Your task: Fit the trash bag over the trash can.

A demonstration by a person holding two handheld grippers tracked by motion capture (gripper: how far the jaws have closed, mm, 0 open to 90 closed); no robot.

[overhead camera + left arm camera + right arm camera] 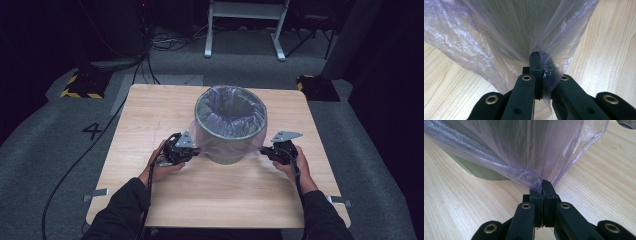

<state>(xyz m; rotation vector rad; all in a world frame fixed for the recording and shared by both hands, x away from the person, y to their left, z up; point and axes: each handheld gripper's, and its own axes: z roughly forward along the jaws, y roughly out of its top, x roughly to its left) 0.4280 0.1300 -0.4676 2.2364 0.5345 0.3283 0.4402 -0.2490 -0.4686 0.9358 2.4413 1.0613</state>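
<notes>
High view: 1 bin mid-bench, 1 purple bag over its rim. Each tool view shows its pinch: left tool and right tool, 2 in all, both clenched on bag film.

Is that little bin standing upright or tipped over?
Upright. The bin stands on the table, its round mouth facing up, with the purple bag folded over its rim.
</notes>
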